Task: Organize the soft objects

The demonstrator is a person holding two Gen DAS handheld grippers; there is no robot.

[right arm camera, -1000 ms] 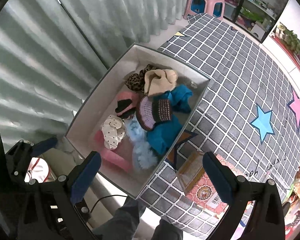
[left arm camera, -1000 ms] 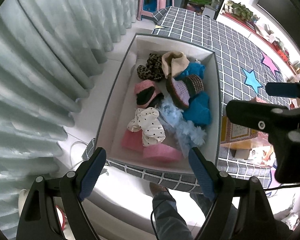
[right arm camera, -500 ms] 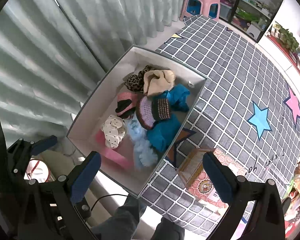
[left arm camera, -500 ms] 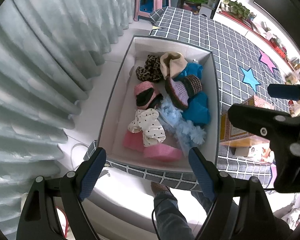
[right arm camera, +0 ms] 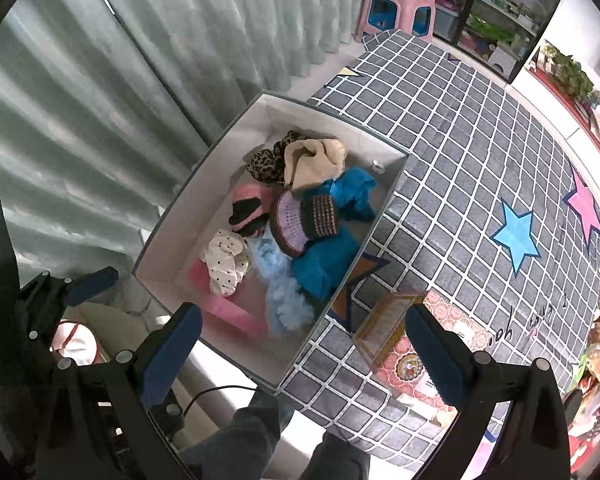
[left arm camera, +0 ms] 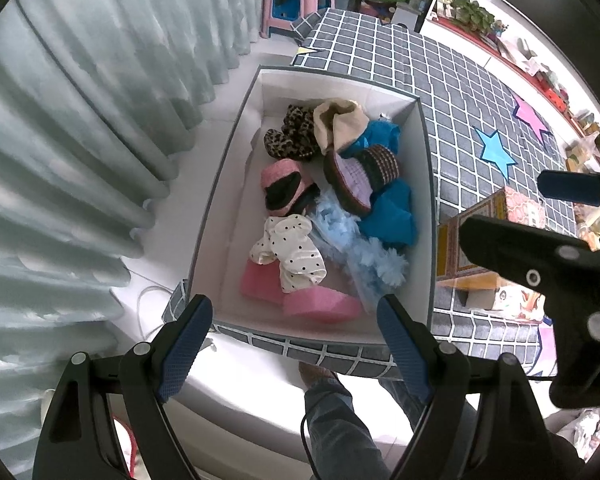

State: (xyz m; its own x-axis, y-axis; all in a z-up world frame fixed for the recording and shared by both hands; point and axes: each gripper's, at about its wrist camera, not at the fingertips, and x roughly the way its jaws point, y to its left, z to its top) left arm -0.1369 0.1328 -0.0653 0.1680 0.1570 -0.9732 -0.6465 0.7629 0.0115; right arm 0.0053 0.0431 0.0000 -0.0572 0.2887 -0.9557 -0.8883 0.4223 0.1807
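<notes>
Both grippers hang high above a bed with a grey white-gridded cover (right arm camera: 452, 168) printed with coloured stars. Below the left gripper (left arm camera: 296, 330), jaws spread wide and empty, sits a white open cardboard box (left arm camera: 422, 216) at the bed's near corner, piled with soft knitted hats and socks (left arm camera: 340, 208). The right gripper (right arm camera: 304, 340), also wide and empty, hovers over the box's right wall. Pale pleated curtains (left arm camera: 80, 120) close the left side; bare cover stretches ahead right.
</notes>
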